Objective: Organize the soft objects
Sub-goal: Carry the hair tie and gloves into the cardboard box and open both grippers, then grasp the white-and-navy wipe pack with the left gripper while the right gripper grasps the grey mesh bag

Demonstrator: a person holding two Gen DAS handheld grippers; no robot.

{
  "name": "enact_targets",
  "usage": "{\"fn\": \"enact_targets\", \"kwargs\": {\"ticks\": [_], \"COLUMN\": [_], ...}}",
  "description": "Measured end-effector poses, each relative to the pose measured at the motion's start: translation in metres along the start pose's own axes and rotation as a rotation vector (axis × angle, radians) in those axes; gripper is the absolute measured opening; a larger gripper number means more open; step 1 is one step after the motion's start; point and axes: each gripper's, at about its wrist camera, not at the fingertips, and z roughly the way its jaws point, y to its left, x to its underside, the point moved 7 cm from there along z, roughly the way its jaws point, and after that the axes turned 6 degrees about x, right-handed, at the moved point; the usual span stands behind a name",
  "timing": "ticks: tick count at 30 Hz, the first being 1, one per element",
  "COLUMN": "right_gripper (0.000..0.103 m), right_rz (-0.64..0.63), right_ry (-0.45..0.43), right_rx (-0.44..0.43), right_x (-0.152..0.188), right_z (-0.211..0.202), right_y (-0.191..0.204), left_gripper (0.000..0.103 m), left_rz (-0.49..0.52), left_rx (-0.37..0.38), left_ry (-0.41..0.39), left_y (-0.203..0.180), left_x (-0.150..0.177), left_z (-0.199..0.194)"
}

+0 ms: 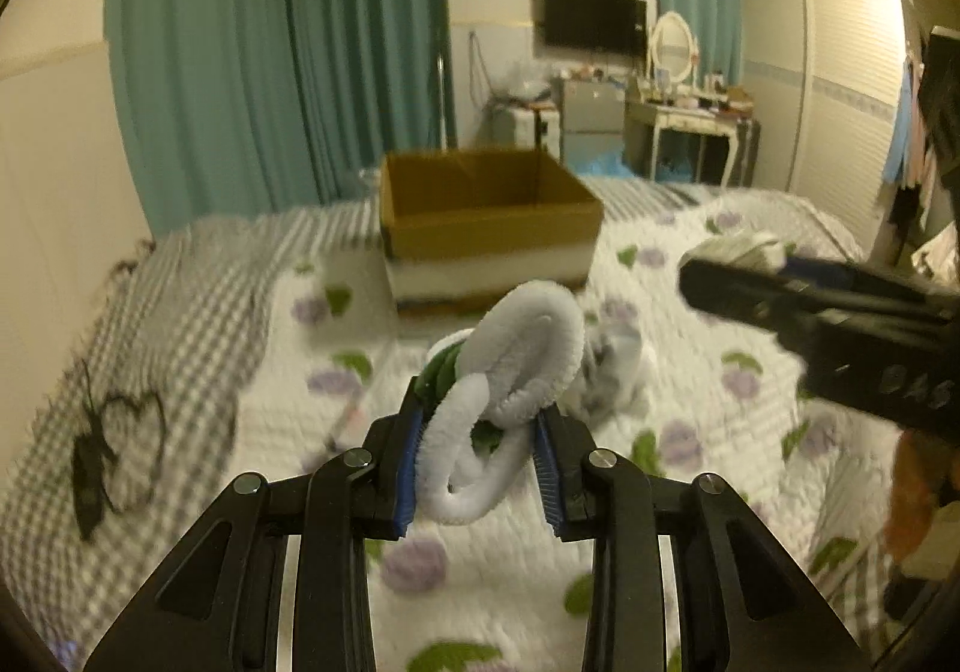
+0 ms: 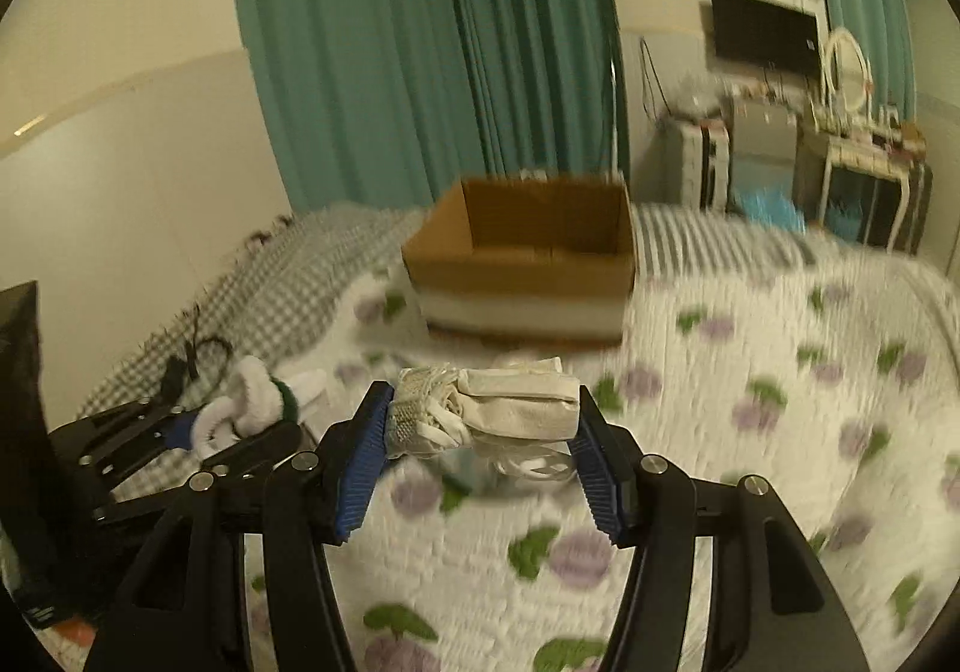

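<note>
My left gripper (image 1: 480,420) is shut on a white fuzzy looped toy (image 1: 510,372) with a green part, held above the bed. It also shows at the left of the right wrist view (image 2: 240,408). My right gripper (image 2: 480,420) is shut on a cream folded cloth bundle (image 2: 510,408) with a mesh end. In the left wrist view the right gripper (image 1: 720,264) reaches in from the right with the bundle (image 1: 738,246). An open brown cardboard box (image 1: 486,228) stands on the bed ahead of both grippers; it also shows in the right wrist view (image 2: 528,264).
The bed has a white quilt with purple flowers (image 2: 750,432) and a grey checked blanket (image 1: 150,342) at the left with a black cable (image 1: 114,444) on it. Another white soft item (image 1: 612,372) lies on the quilt. Teal curtains (image 1: 270,60) and a dressing table (image 1: 684,120) stand behind.
</note>
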Motion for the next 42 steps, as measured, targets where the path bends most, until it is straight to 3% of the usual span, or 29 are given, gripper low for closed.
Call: {"fn": "enact_targets", "kwargs": {"ticks": [6,11,18,25,27,28,29,36,42], "right_gripper": [0.058,0.058,0.058,0.061,0.083,0.085,0.087,0.092,0.097], "right_rz": [-0.075,-0.118,-0.093,-0.007,0.01,0.018,0.032,0.019,-0.053], "right_ry": [-0.065,-0.069,-0.038,-0.016,-0.015,-0.021,-0.028,-0.056,-0.117], "right_rx": [0.042,0.06,0.058,0.048,0.043,0.043,0.042,0.079,0.134], "right_x": [-0.061,-0.1,-0.13,-0.134,-0.134,-0.133,-0.133,-0.14,-0.156], "right_z": [0.013,0.064,0.152,0.213,0.224,0.226,0.227,0.197,0.114], "right_y": [-0.014,-0.022,-0.039,-0.066,-0.071,-0.073,-0.075,-0.079,-0.067], "left_gripper": [0.031,0.031,0.031,0.035,0.048,0.065,0.071,0.072,0.072], "left_rz": [0.02,0.043,0.022,0.046,0.051,0.05,0.046,0.037,0.026], "left_rx": [-0.033,-0.062,-0.082,-0.074,-0.064,-0.057,-0.059,-0.083,-0.062], "left_ry": [-0.072,-0.09,-0.032,0.011,0.025,0.032,0.031,-0.013,-0.122], "left_y": [0.013,0.021,0.043,0.042,0.04,0.038,0.039,0.042,0.043], "left_x": [-0.056,-0.095,-0.119,-0.123,-0.123,-0.122,-0.122,-0.138,-0.163], "left_z": [0.019,0.061,0.143,0.209,0.22,0.223,0.225,0.201,0.116]}}
